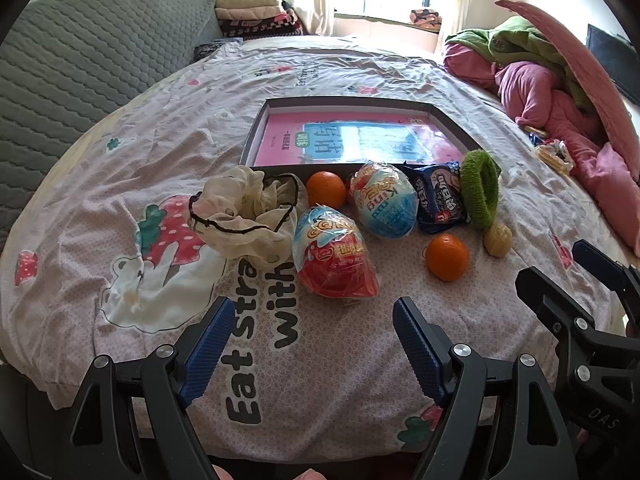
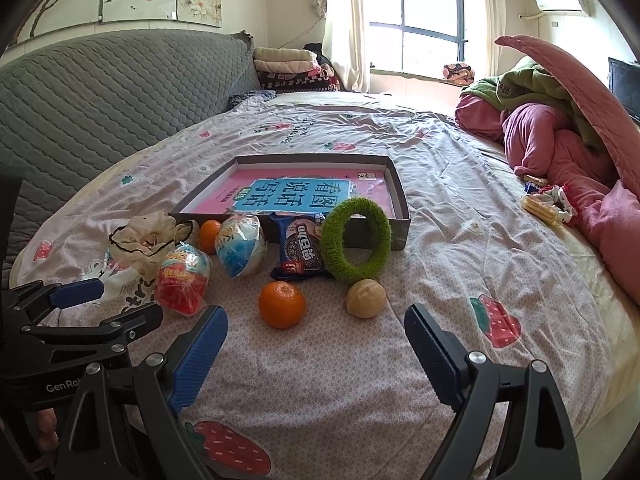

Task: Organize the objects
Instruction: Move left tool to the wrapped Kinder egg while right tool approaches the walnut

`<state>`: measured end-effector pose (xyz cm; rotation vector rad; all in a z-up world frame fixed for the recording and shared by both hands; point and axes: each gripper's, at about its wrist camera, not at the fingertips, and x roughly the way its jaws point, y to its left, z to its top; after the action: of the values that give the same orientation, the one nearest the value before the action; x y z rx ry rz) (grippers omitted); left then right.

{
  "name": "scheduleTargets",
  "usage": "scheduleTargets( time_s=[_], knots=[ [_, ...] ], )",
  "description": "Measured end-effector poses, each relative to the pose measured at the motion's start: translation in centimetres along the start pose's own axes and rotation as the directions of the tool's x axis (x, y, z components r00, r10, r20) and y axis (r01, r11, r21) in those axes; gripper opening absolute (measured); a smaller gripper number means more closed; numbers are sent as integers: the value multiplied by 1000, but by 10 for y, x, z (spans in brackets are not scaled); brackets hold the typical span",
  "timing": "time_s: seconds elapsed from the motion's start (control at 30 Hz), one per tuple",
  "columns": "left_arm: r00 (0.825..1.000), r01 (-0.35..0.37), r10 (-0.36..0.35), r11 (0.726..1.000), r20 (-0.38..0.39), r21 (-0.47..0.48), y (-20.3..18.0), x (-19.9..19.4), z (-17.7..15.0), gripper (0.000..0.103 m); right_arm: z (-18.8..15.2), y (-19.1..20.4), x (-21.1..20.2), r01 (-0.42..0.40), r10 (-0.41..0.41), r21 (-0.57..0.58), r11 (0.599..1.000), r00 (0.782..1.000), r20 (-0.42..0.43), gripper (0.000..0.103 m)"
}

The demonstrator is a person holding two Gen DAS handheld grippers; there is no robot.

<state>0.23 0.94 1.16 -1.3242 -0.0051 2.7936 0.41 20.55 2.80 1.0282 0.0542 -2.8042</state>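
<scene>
Left hand-held gripper [image 1: 314, 316] – jaws wide, empty, angled down; right hand-held gripper [image 2: 316, 324] likewise.

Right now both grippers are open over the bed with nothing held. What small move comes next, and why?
Probably ease the right gripper forward and down onto the near orange. It lies almost between the open jaws, apart from the walnut and cookie pack, so a grasp looks unobstructed. The box behind still holds only a book. The left gripper faces the red egg.

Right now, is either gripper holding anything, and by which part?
Nothing is held. The left gripper and right gripper are both open above the bedsheet, with nothing between their jaws.
</scene>
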Motion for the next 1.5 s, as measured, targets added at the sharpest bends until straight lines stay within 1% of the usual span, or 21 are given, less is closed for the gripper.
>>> scheduleTargets(
  time_s=[0.4,0.83,1.27,1.5],
  knots=[
    [1000,7,-7,1000,-4,-23,5,4,2,82,-2,-1,3,-4,4,-6,1000,1000,-9,90],
    [1000,22,-22,1000,-14,-7,-4,10,4,82,-4,-8,10,3,-2,7,1000,1000,-25,90],
    [998,21,-22,1000,-52,-10,-9,31,11,82,-4,-21,30,10,-9,22,1000,998,-60,90],
    [997,20,-23,999,-69,-34,-5,44,16,82,-4,-30,42,24,-22,26,999,996,-85,90]
  ],
)
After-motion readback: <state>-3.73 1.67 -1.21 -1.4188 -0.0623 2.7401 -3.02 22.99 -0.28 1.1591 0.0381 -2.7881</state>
